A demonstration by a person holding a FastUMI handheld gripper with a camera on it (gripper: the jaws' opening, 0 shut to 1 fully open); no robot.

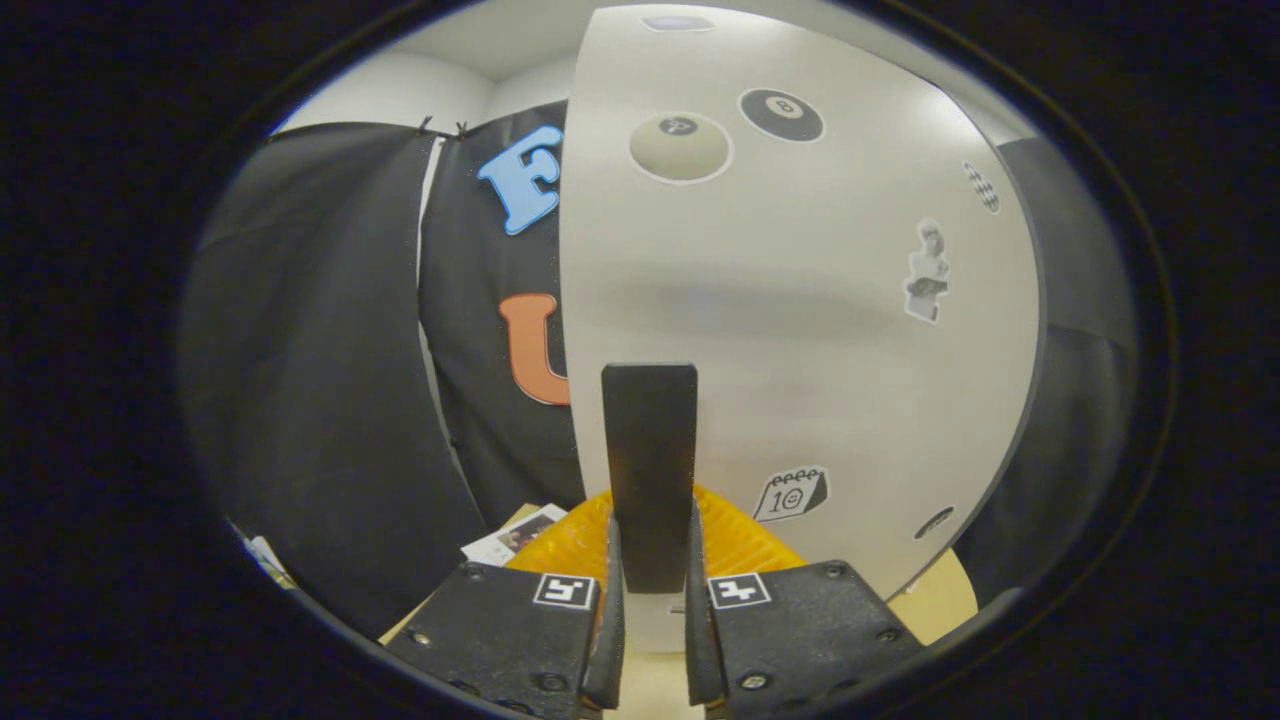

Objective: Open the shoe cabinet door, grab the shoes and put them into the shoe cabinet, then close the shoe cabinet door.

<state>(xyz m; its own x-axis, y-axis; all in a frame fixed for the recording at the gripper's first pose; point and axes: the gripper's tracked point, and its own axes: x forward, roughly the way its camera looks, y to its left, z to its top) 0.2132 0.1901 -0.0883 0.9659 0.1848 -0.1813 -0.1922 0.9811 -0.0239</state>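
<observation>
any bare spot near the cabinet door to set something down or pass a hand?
Little. The fingers clamp the black door handle on the white door. Just beyond lies an orange ridged object with a printed card beside it. Bare tan surface shows below the door's far edge. Hand room: beside the door, toward the black cloth.

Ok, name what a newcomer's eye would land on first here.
The white cabinet door, dotted with stickers, looms just beyond the fingers. The gripper is shut on the door's black handle, which stands upright between its fingers. Something orange peeks out low behind the handle.
</observation>
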